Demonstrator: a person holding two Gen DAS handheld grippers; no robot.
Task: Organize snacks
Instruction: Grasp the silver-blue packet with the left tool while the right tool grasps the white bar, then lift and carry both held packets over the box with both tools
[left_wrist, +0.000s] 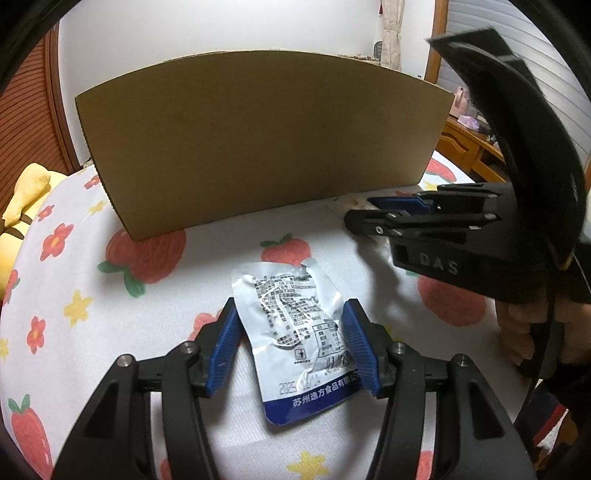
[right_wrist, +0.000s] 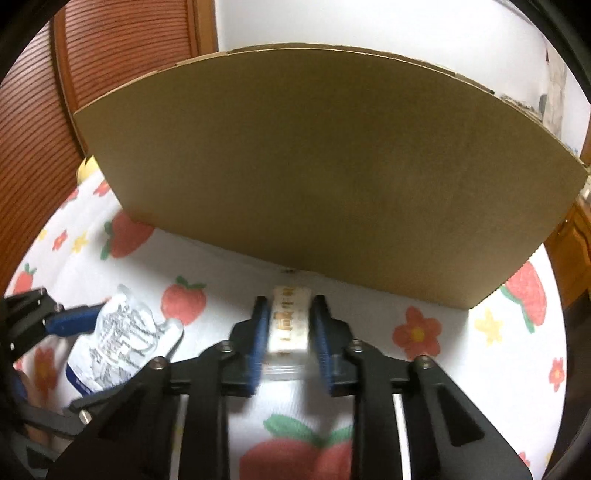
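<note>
A silver snack pouch (left_wrist: 295, 332) with a blue bottom band lies on the strawberry-print cloth (left_wrist: 147, 295). My left gripper (left_wrist: 290, 328) has its blue pads on both sides of the pouch, touching its edges. The pouch also shows in the right wrist view (right_wrist: 122, 339). My right gripper (right_wrist: 290, 321) is shut on a small cream-coloured wrapped snack bar (right_wrist: 290, 321), close in front of the brown cardboard box (right_wrist: 332, 166). The right gripper also appears in the left wrist view (left_wrist: 369, 216), beside the box (left_wrist: 258, 140).
The box wall stands upright across the far side of the cloth. A yellow plush toy (left_wrist: 22, 206) lies at the far left. Wooden furniture (left_wrist: 469, 147) stands at the right. A ribbed wooden panel (right_wrist: 110, 55) is behind on the left.
</note>
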